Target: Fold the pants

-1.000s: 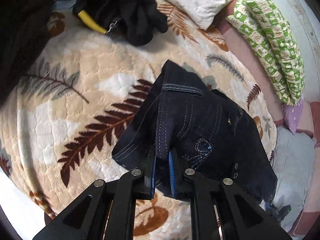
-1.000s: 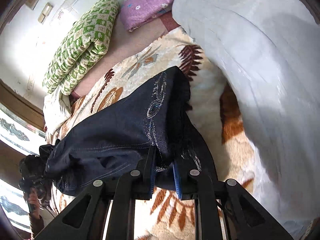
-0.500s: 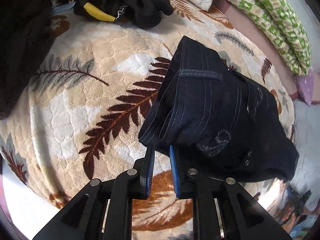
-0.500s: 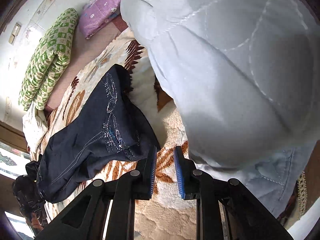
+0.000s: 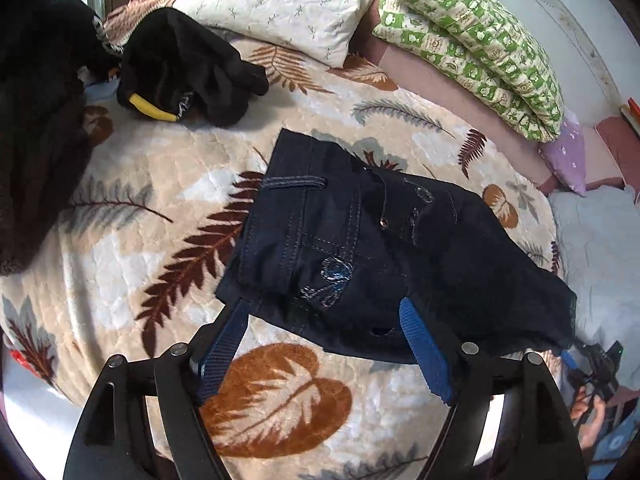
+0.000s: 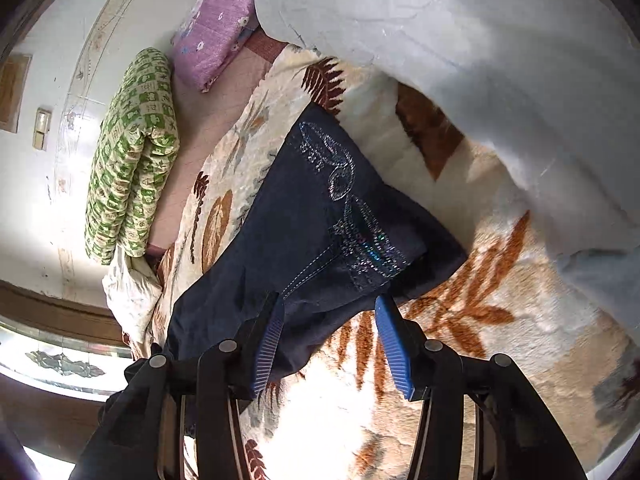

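Dark denim, folded into a compact bundle, marks the pants (image 5: 360,240), which lie on the bed's leaf-patterned fleece blanket (image 5: 160,200) near its middle, with contrast stitching, a belt loop and a sequinned embroidered motif facing up. Left hand-held gripper (image 5: 324,344): its jaws have just been opening and now stand wide apart, released; the blue-padded fingers (image 5: 426,354) hover over the near edge of the bundle, one on each side, and no cloth is pressed between them. Right hand-held gripper (image 6: 330,344): its jaws have likewise just been opening and stand parted, released; the near edge of the pants (image 6: 320,220) shows between and beyond the blue pads (image 6: 394,352), and neither pad presses on the cloth. In the left wrist view a black garment (image 5: 180,68) with a yellow band lies on the blanket beyond the pants, well apart from them, and a larger dark cloth (image 5: 36,120) fills the left edge. A white quilted pillow (image 5: 280,4) and a folded green-and-cream quilt (image 5: 480,44) sit at the head of the bed, with a small purple cushion (image 5: 568,156) beside the quilt. A pale blue quilted cover (image 6: 460,60) is bunched along the side of the pants in the right wrist view, close to the bundle; whether it touches cannot be told. A person's hand (image 5: 592,412) on the other device shows at the lower right edge of the left wrist view.
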`<state>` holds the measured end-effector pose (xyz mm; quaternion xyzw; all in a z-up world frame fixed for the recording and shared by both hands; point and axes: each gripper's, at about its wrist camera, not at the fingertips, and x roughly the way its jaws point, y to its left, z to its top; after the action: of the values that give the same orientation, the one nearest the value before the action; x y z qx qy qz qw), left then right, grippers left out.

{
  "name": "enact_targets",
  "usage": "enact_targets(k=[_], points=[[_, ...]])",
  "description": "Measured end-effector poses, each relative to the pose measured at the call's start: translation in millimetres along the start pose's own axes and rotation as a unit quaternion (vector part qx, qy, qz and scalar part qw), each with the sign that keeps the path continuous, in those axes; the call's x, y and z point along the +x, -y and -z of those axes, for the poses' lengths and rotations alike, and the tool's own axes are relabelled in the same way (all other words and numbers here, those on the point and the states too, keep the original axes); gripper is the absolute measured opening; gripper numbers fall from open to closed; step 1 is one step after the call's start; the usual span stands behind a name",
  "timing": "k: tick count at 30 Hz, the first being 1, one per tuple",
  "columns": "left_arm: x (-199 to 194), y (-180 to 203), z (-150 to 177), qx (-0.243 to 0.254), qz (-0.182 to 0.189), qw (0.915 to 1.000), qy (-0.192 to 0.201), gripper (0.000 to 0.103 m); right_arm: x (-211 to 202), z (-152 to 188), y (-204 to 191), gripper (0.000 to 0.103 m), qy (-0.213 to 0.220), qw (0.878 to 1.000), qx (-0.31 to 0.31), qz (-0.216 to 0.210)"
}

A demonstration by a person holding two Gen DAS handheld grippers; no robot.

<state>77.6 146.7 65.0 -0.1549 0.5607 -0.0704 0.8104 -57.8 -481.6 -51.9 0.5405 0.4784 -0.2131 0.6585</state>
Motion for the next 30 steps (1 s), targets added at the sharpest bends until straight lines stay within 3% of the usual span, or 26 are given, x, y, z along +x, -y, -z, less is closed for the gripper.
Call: enact_targets(k=[7,12,14,16,18,21,23,26,27,28,30], points=[[57.9,7.4,-7.1,-0.013,0.003,0.9983,-0.057,0.078,27.9,6.7,-3.4,0.05,-0.03,0.998,0.048,0.006],[94.4,13.0,-22.6,-0.026,-0.004,0.996,-0.086,0.076,37.8,6.4,-0.2,0.051,-0.025,0.996,0.085,0.018],[105.8,12.9,-29.3,-0.033,-0.017,0.9948,-0.095,0.058,42.5,5.7,-1.2,0.048,-0.023,0.995,0.092,0.031],[109.7,11.3,-36.2,-0.036,-0.028,0.9936,-0.104,0.041,44.7,4.3,-5.5,0.027,-0.019,0.995,0.084,0.041],[107.3,6.2,-43.9,-0.045,-0.018,0.9934,-0.104,0.035,42.6,2.9,-12.1,0.022,-0.027,0.996,0.07,0.048],[101.6,0.8,-51.7,-0.051,-0.002,0.9934,-0.102,0.033,34.2,3.4,-17.6,0.032,-0.054,0.995,0.065,0.062],[100.1,-3.7,-52.0,-0.053,0.003,0.9934,-0.101,0.033,23.7,8.9,-13.8,0.033,-0.072,0.993,0.073,0.065],[104.3,-4.2,-50.9,-0.053,0.003,0.9931,-0.105,0.033,-3.7,15.4,-15.8,0.036,-0.02,0.998,0.064,0.016],[105.1,-4.1,-49.7,-0.052,0.001,0.9932,-0.104,0.033,-6.4,16.2,-18.2,0.045,-0.014,0.998,0.065,-0.006],[105.2,-4.2,-48.4,-0.054,-0.001,0.9932,-0.103,0.033,-3.4,16.6,-20.8,0.05,-0.018,0.997,0.067,-0.02],[106.0,-1.8,-45.0,-0.056,0.001,0.9933,-0.101,0.034,11.4,17.3,-26.4,0.05,-0.029,0.997,0.074,-0.012]])
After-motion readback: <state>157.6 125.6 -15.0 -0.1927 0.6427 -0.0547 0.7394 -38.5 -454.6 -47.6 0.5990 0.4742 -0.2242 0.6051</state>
